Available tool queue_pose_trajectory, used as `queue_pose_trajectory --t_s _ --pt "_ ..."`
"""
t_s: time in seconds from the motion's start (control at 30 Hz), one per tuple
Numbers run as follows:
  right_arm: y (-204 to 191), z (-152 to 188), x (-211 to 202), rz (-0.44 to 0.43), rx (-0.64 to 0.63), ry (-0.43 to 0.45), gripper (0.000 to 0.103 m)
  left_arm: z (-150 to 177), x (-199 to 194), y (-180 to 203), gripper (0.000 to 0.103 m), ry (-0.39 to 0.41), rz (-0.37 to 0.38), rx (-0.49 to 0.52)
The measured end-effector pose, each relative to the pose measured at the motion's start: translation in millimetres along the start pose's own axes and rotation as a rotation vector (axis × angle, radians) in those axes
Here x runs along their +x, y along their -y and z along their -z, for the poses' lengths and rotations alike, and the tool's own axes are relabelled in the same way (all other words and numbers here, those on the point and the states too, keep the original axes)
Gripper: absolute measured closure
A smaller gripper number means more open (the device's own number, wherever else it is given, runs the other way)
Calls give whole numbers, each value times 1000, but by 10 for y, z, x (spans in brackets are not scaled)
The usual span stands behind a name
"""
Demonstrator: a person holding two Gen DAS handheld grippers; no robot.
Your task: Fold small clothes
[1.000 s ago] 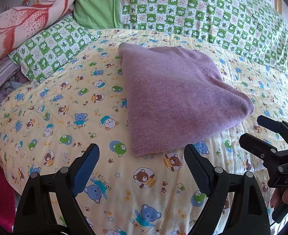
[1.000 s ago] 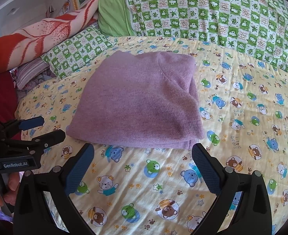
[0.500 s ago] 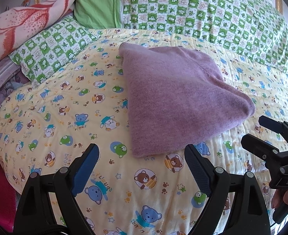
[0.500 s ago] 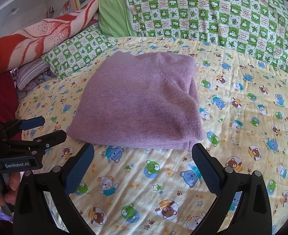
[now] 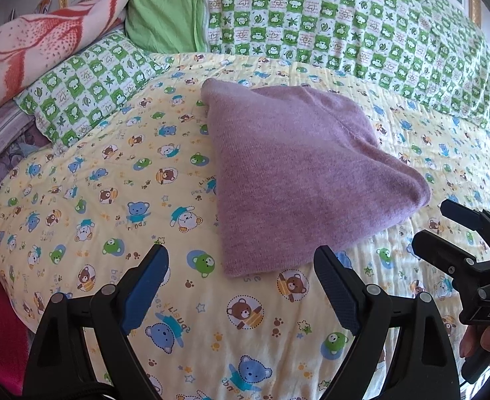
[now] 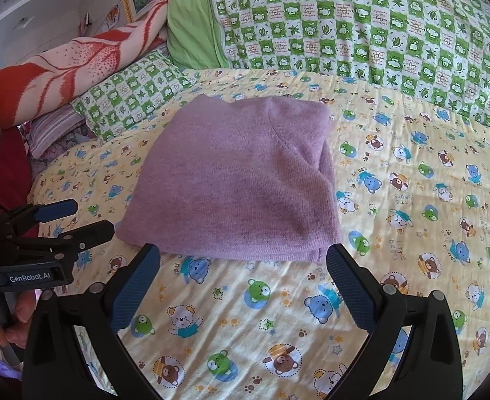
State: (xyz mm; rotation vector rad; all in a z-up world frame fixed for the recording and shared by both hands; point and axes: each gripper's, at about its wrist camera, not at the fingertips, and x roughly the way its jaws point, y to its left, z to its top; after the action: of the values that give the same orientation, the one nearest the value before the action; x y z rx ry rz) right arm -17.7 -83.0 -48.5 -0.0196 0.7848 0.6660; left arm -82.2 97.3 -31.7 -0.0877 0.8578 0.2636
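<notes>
Purple knit garment (image 5: 298,180) lies folded on the bed's bear-print yellow quilt (image 5: 118,206), just past both sets of tongs; left tongs (image 5: 241,286) and right tongs (image 6: 243,281) are spread wide, gripping nothing, clear of the fabric. Left wrist view catches the right tongs at its right edge, while the right wrist view shows the left tongs at far left, the stacked fold edges at the near hem, and white furniture (image 6: 45,10) behind. Green checked bedding (image 6: 361,23) and a red-patterned blanket (image 6: 61,66) sit at the head.
</notes>
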Motion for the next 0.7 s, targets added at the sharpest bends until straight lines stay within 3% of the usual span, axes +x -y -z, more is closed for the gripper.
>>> queue_pose_trajectory --t_s 0.7 --pt "50 -46 -17 -4 1 7 3 -49 28 -5 13 -14 10 -5"
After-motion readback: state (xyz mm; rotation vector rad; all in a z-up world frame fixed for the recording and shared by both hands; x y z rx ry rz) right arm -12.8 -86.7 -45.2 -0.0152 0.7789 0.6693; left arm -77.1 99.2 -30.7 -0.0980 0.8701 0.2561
